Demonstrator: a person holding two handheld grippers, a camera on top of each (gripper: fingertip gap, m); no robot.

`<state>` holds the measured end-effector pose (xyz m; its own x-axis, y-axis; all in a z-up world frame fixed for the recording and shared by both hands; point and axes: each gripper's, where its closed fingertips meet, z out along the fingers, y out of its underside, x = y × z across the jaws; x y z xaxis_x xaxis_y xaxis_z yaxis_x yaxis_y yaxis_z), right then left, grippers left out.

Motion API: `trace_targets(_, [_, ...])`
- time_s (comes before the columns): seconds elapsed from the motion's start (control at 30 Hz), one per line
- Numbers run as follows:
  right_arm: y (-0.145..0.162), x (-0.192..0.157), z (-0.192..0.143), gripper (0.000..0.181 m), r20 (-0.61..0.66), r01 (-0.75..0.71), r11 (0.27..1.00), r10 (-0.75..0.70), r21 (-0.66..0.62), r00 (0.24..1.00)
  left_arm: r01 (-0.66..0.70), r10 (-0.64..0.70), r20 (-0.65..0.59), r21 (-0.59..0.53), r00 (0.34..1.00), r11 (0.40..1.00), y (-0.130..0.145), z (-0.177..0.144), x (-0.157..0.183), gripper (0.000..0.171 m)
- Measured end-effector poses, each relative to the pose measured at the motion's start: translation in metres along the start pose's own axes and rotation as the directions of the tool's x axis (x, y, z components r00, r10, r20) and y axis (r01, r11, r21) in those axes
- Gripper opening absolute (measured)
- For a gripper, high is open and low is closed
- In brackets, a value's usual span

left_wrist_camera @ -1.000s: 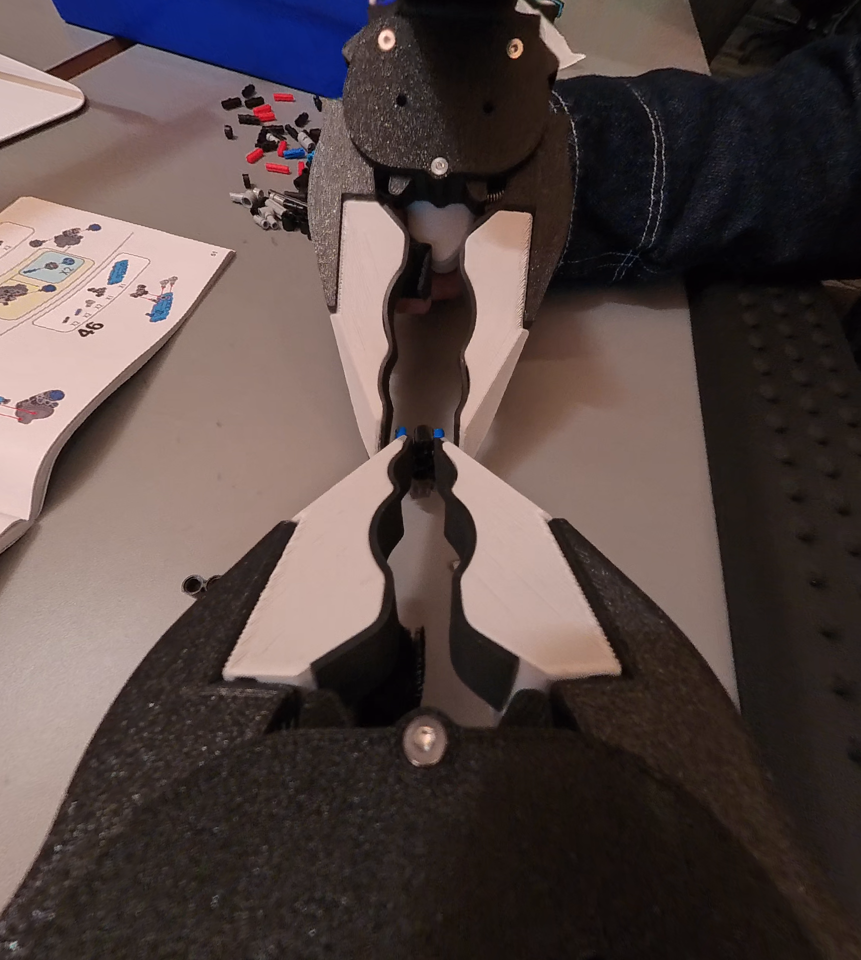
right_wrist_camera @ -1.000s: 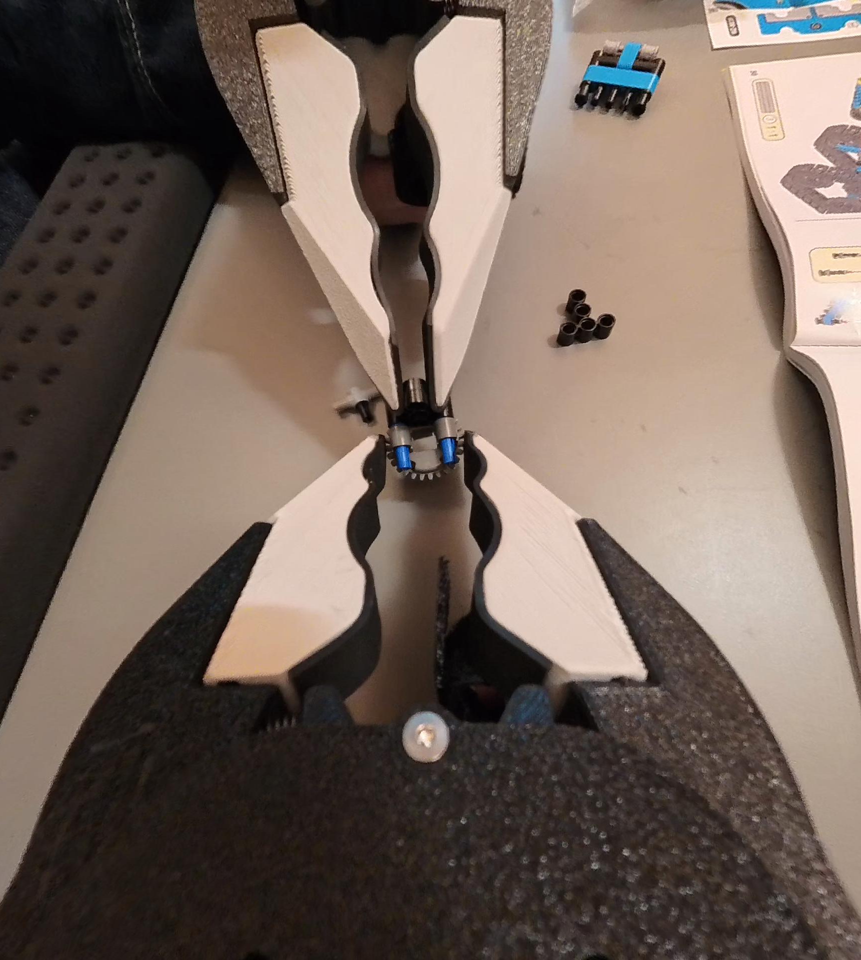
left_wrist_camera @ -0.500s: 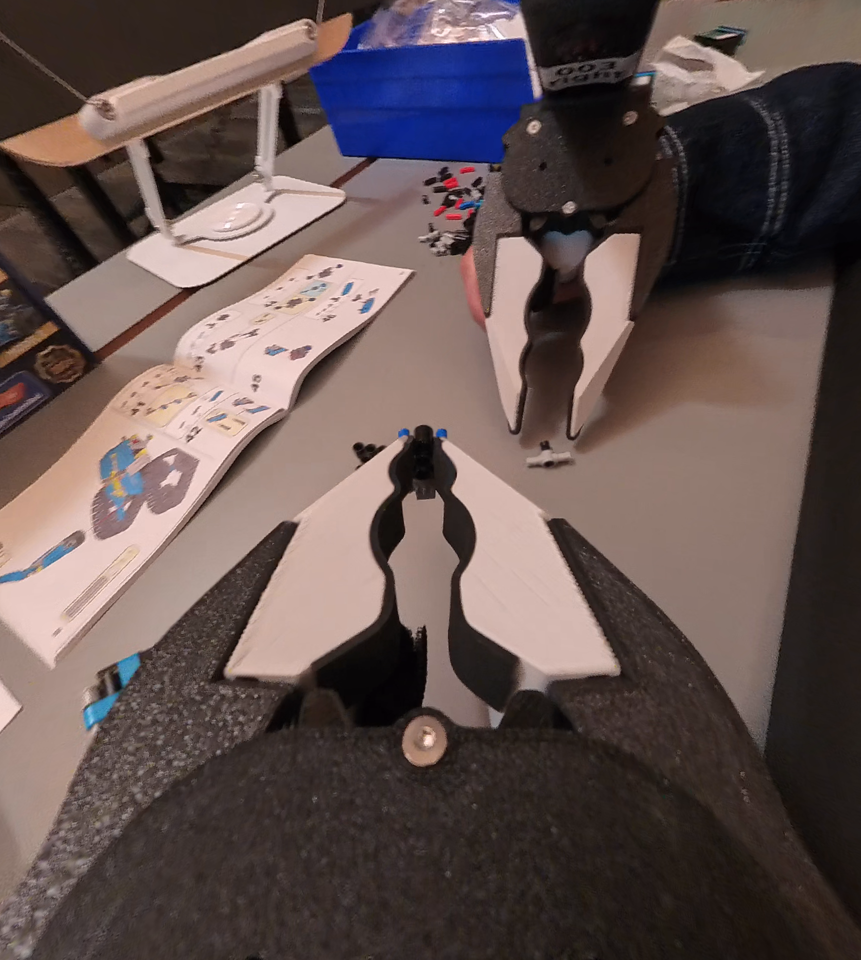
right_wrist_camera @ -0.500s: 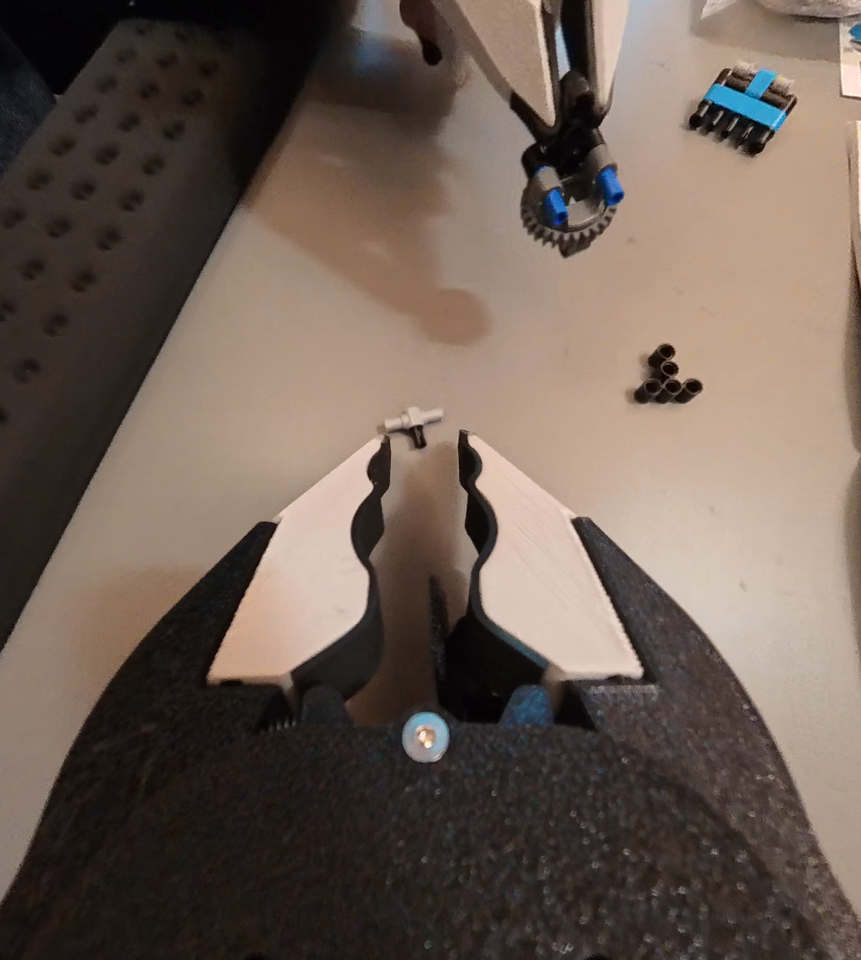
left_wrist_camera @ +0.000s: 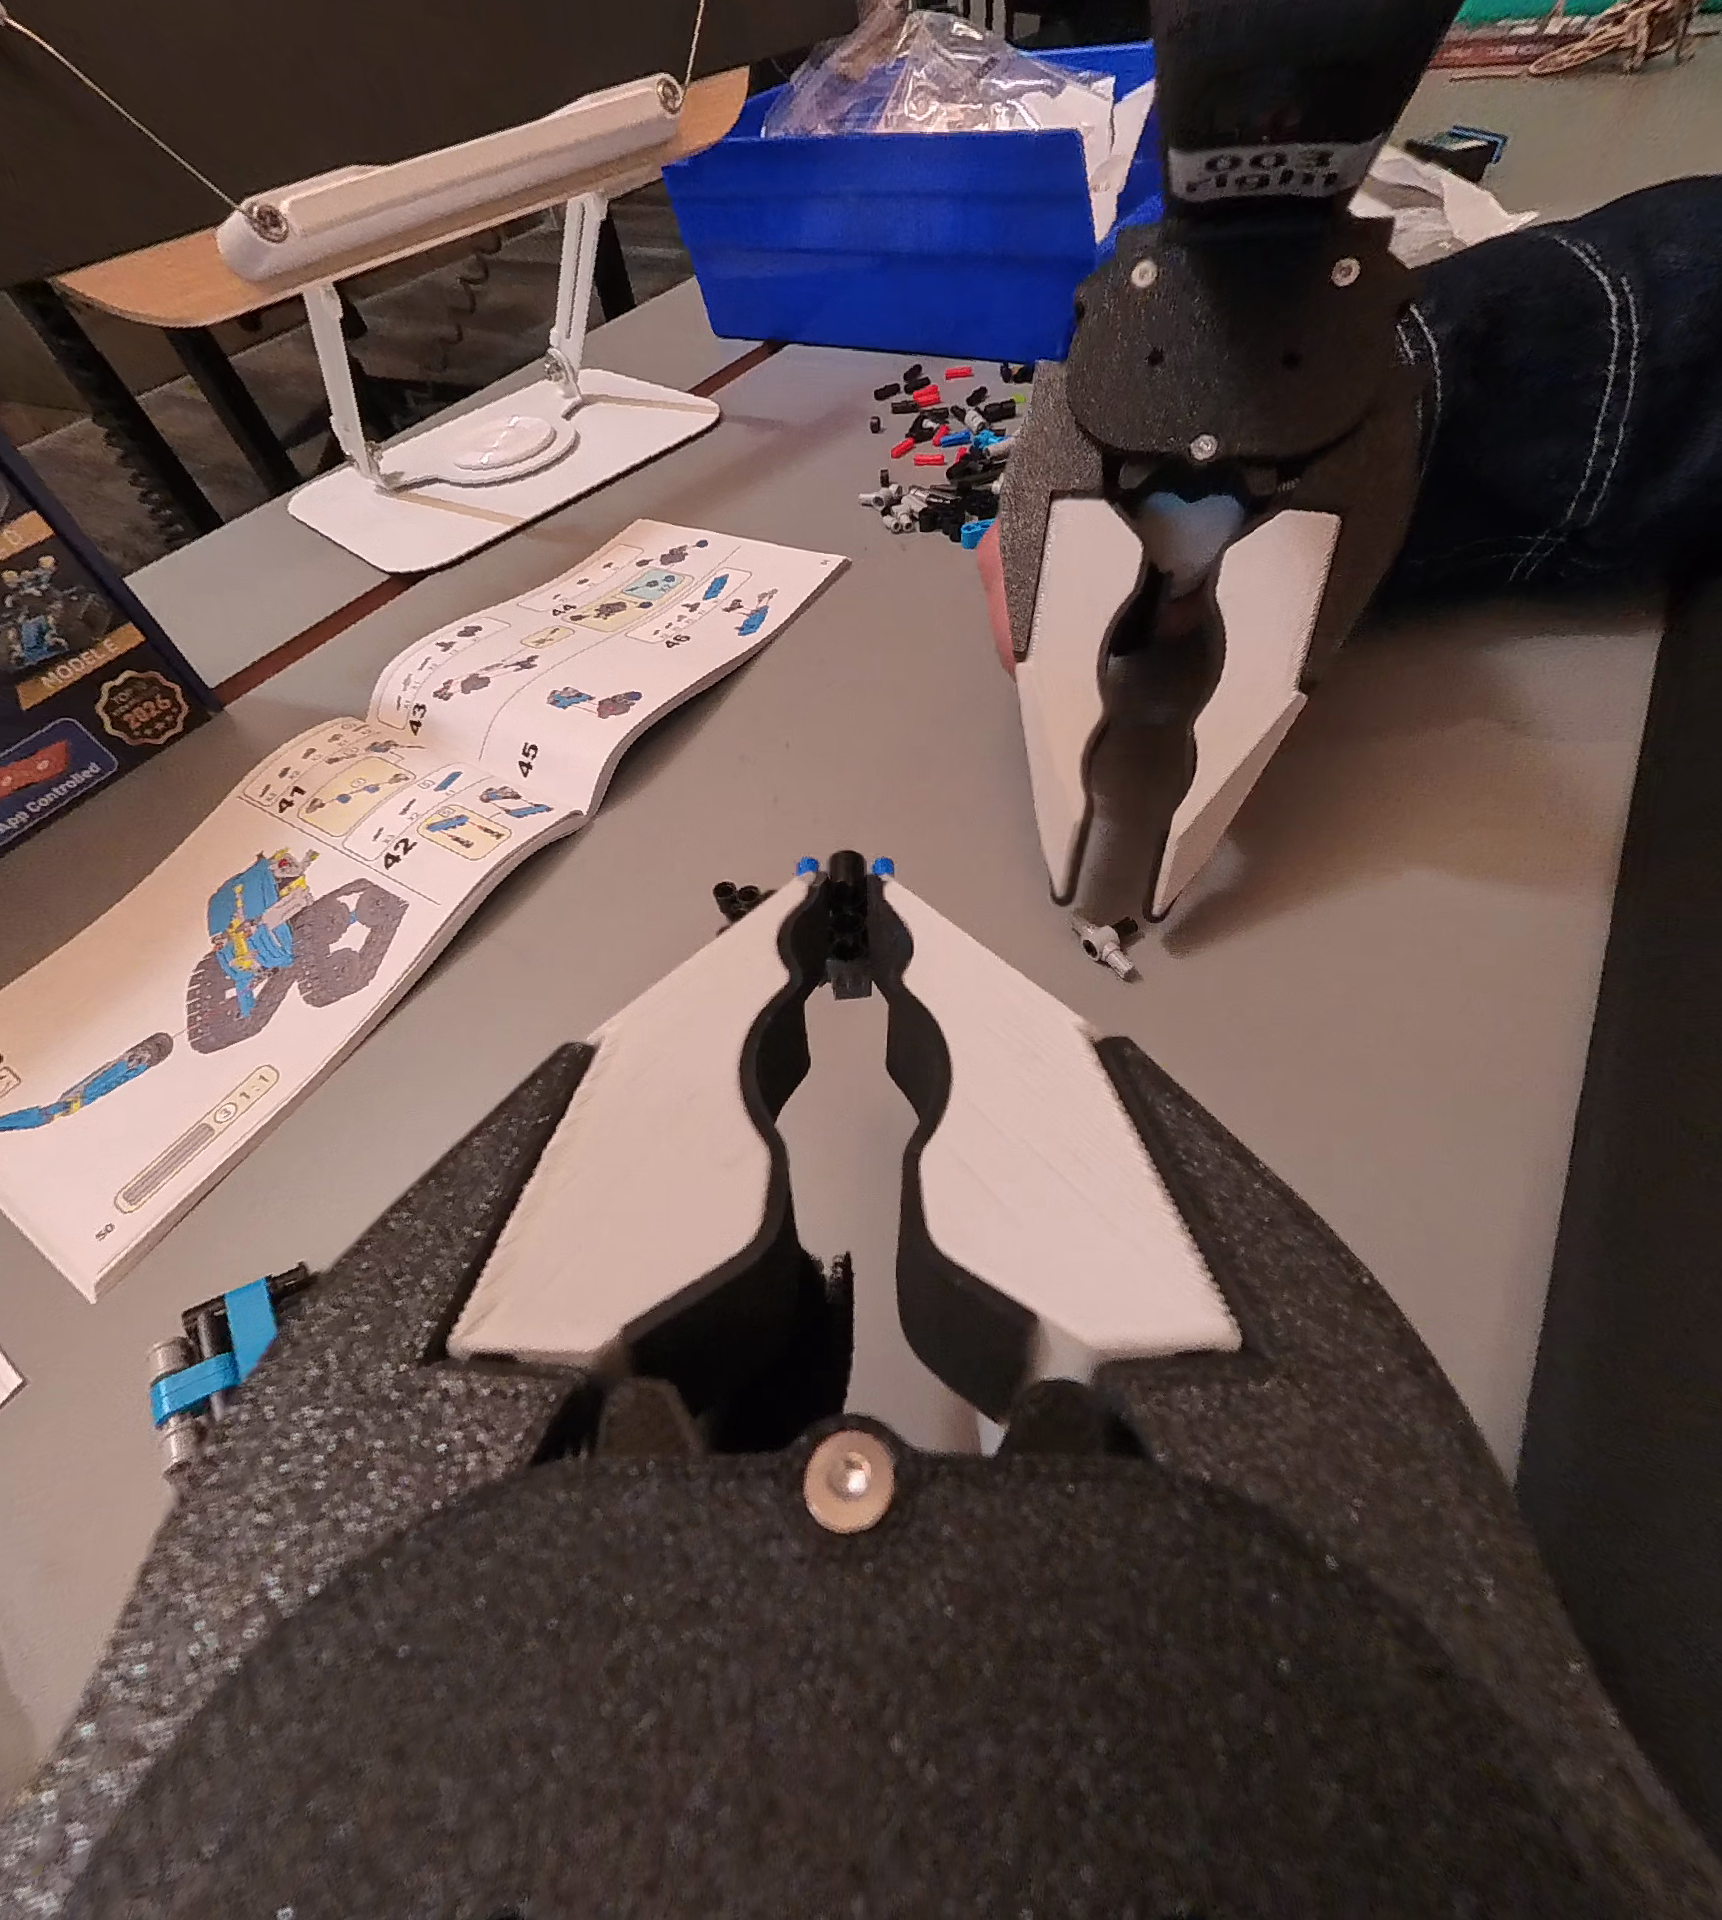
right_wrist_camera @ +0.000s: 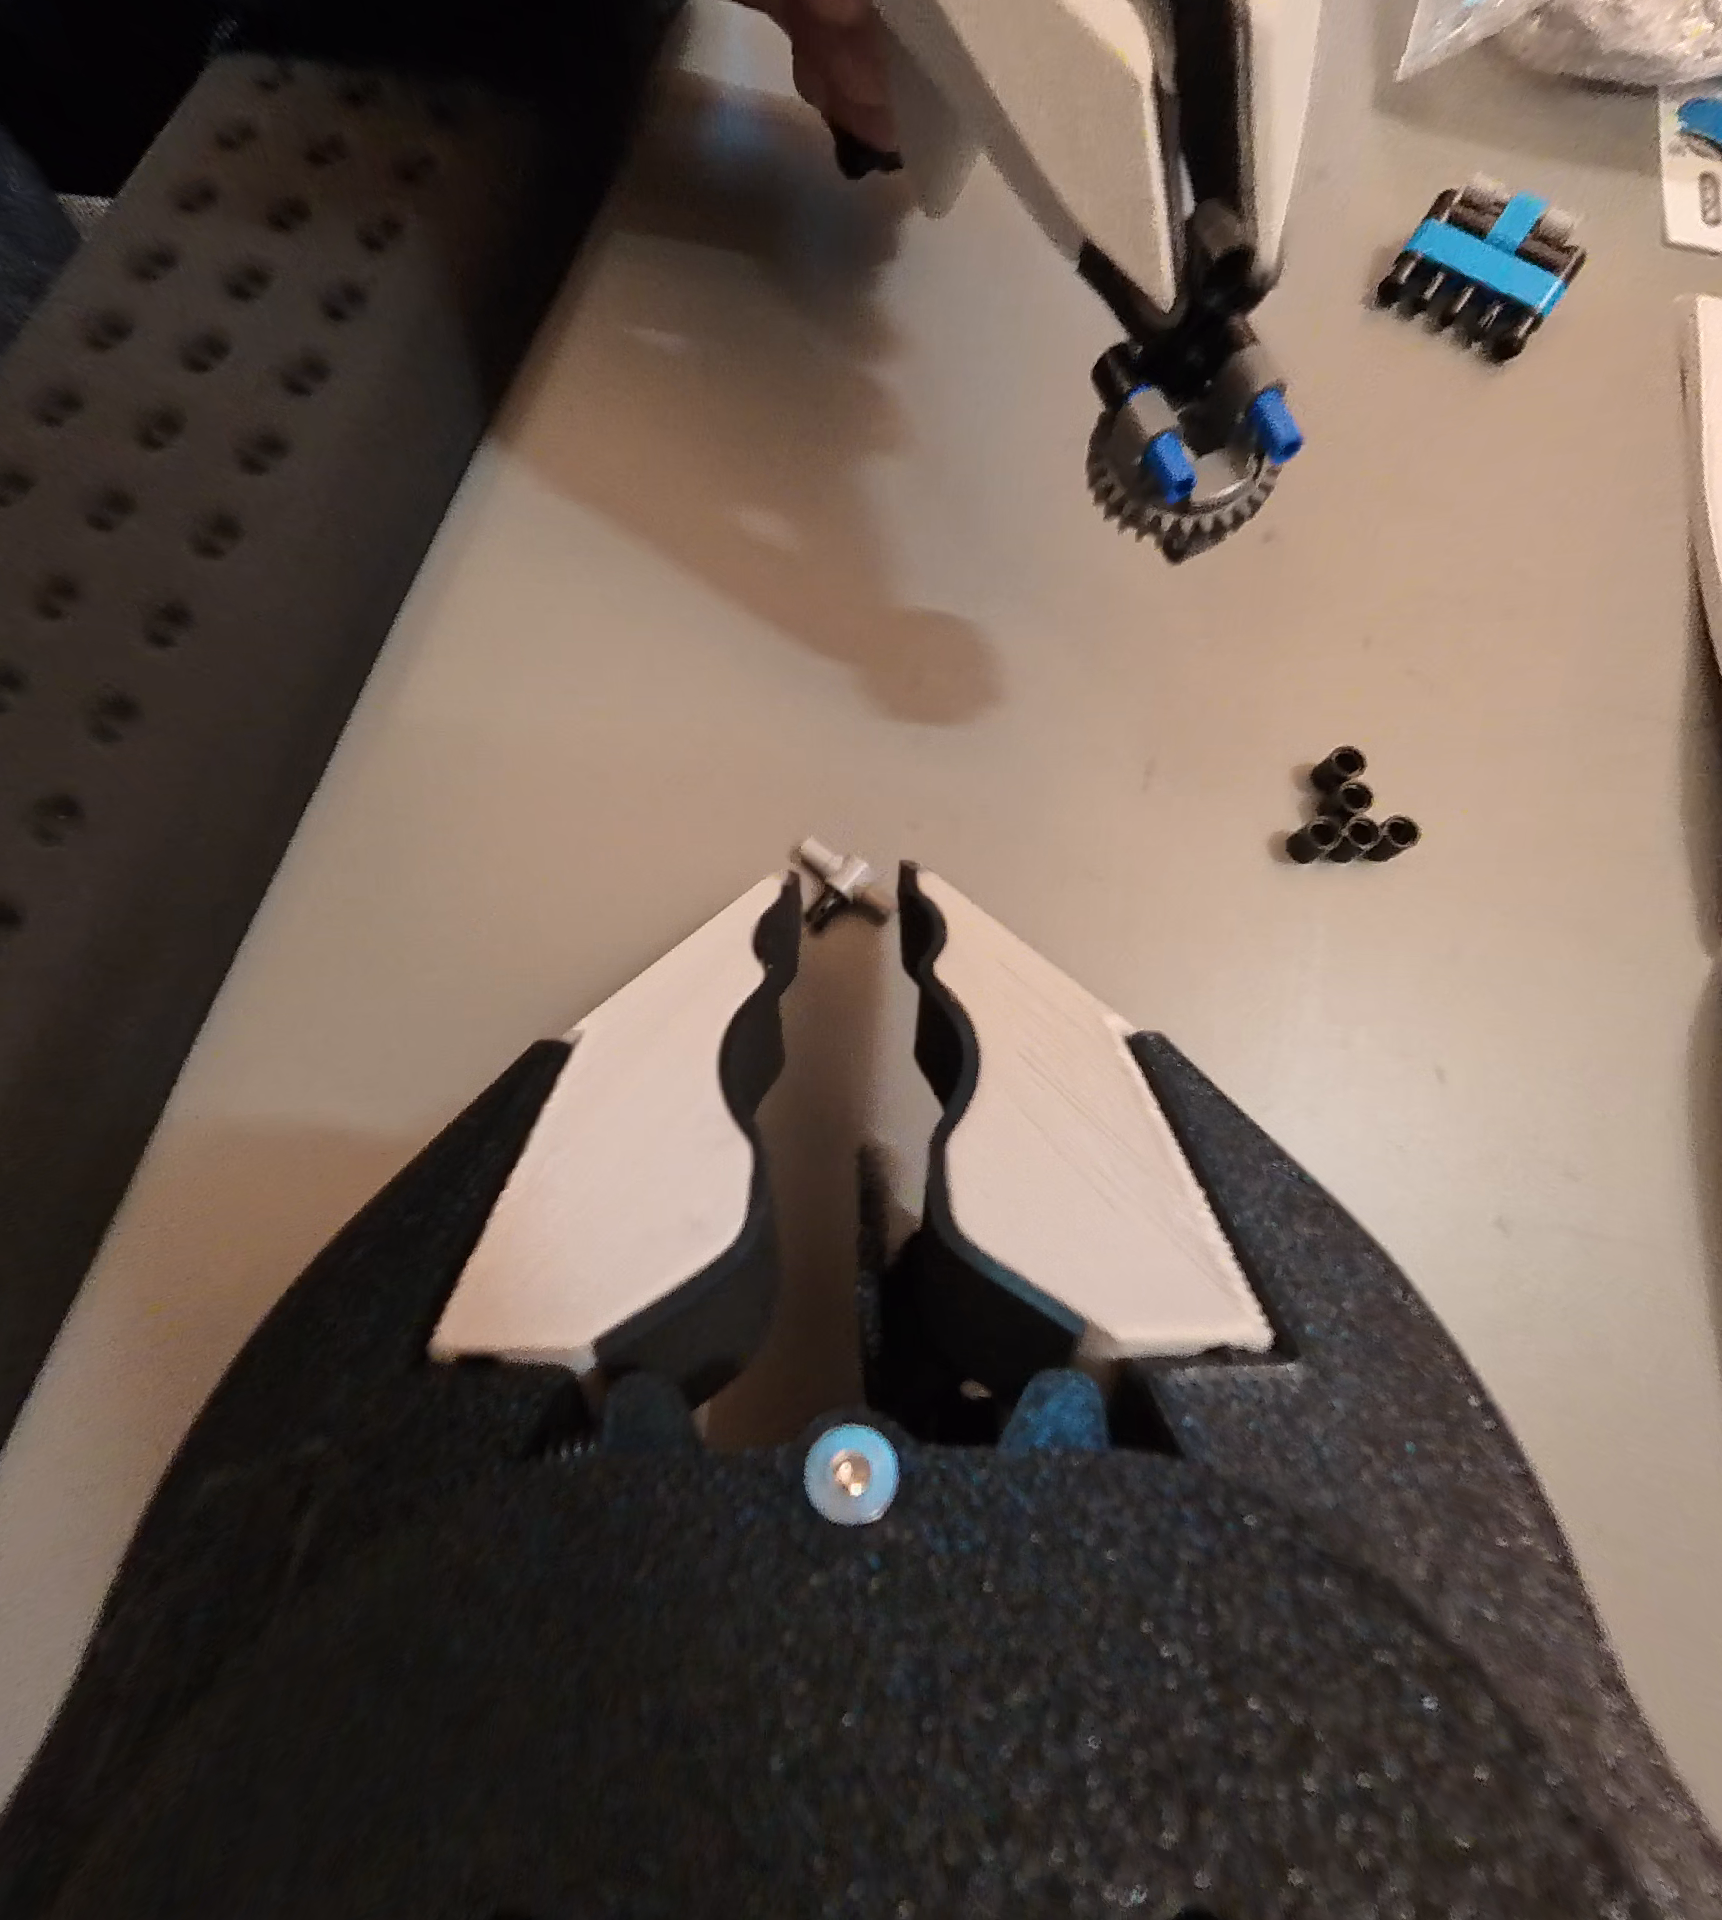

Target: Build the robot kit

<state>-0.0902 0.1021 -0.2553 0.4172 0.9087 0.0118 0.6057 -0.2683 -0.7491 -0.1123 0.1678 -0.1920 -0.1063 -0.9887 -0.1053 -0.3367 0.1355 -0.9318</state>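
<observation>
My left gripper (left_wrist_camera: 844,883) is shut on a small brick assembly (left_wrist_camera: 844,914): a black piece with two blue pins and a grey gear, seen whole in the right wrist view (right_wrist_camera: 1189,457), held above the grey table. My right gripper (right_wrist_camera: 846,883) is open, tips down at the table, straddling a small grey and black connector pin (right_wrist_camera: 836,891). In the left wrist view the right gripper (left_wrist_camera: 1111,909) stands to the right, with the pin (left_wrist_camera: 1106,940) lying at its tips.
An open instruction booklet (left_wrist_camera: 337,862) lies left. A blue and black sub-assembly (right_wrist_camera: 1480,272) and a cluster of black bushes (right_wrist_camera: 1350,810) lie right. A blue bin (left_wrist_camera: 888,239), loose small parts (left_wrist_camera: 940,447), a white stand (left_wrist_camera: 483,457) and a studded black mat (right_wrist_camera: 109,582) surround. Spacing between my two grippers at the tips: around 10 cm.
The two grippers, tip to tip a second ago, have drawn apart. The left one kept the gear assembly and lifted away. The right one opened and came down over the small pin.
</observation>
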Motion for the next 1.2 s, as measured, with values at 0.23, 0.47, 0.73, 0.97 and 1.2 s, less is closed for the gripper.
trace_targets(0.23, [0.007,-0.001,0.009,0.019,0.027,0.057,0.994,-0.055,-0.093,0.998,-0.010,0.009,-0.024,-0.035,1.000,0.999,0.007,0.005,0.004,0.006])
trace_targets(0.47, [0.002,0.009,0.014,0.011,-0.009,-0.050,0.992,0.049,-0.113,0.999,-0.160,0.163,0.045,-0.066,0.986,0.985,0.010,0.008,0.004,0.007])
trace_targets(0.73, [-0.026,0.023,-0.008,0.010,-0.022,-0.353,0.933,0.356,0.072,0.934,-0.670,0.718,0.192,-0.262,0.669,0.695,0.013,0.021,0.014,0.006])
trace_targets(0.97, [-0.037,0.033,-0.011,0.010,-0.096,-0.336,0.935,0.347,0.115,0.933,-0.727,0.789,0.172,-0.312,0.590,0.611,0.018,0.028,0.019,0.006])
trace_targets(1.2, [-0.032,0.037,-0.006,0.010,-0.161,-0.326,0.943,0.332,0.059,0.929,-0.737,0.818,0.157,-0.366,0.554,0.569,0.025,0.032,0.016,0.006])
